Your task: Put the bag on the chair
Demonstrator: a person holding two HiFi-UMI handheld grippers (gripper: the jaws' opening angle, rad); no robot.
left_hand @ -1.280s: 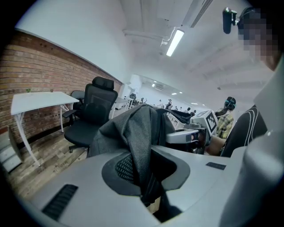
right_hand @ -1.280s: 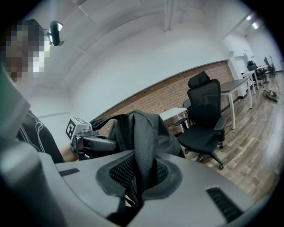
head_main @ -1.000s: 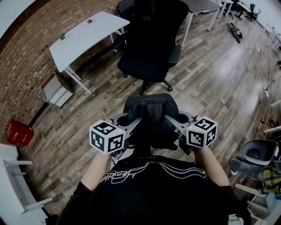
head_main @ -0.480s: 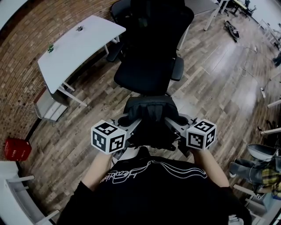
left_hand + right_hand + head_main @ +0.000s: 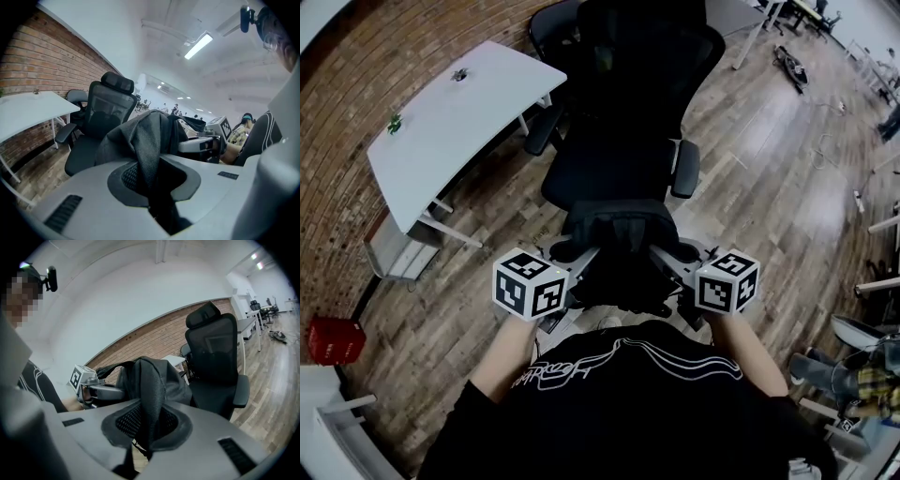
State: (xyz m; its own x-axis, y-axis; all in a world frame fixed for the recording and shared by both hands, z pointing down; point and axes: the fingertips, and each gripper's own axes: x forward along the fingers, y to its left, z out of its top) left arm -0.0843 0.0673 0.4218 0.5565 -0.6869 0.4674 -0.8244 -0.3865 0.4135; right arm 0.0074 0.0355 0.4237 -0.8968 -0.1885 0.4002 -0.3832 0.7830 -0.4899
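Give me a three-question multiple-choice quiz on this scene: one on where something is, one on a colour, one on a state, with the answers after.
1. Where is the bag?
A. held up between the left gripper and the right gripper, short of the chair
B. lying on the chair's seat
C. hung over the chair's backrest

2. What colour is the crate at the head view's lower left?
A. blue
B. yellow
C. red

3. How do the left gripper's fingers stand?
A. wide apart with nothing between them
B. shut on the bag's fabric
C. shut on the chair's armrest

Answers:
1 A: the head view shows the bag carried between both grippers, in front of the seat.
2 C: the crate is plainly red.
3 B: the left gripper view shows dark fabric pinched between them.
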